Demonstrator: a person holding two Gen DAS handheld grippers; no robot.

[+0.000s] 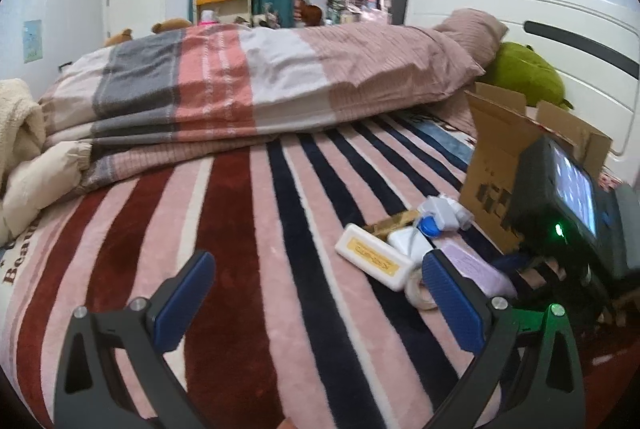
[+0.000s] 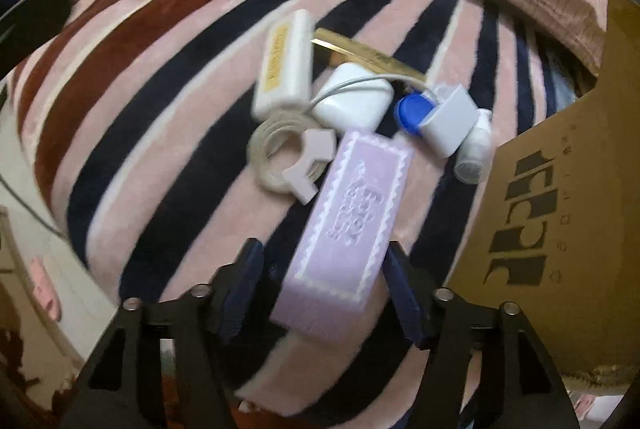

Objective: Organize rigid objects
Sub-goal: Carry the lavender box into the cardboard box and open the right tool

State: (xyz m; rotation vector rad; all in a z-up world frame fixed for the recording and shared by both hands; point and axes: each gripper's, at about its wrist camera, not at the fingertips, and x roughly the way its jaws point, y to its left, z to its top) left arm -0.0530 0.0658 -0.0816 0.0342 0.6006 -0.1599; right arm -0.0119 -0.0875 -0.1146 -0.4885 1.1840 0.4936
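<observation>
squarely between the spread fingers of the right claw point(image 2: 322, 293), untouched, the lilac box point(image 2: 346, 229); left claw point(image 1: 316, 297) wide apart too

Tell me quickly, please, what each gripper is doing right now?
Left gripper: open, holding nothing.
Right gripper: open around the lilac box, not yet clamped.

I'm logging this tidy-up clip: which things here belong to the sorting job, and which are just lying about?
Job items:
- lilac embossed rectangular box, between the open right gripper's fingers
- white box with yellow label
- clear tape roll
- white charger block
- brown cardboard box

Lying about:
- folded striped quilt
- green plush toy
</observation>
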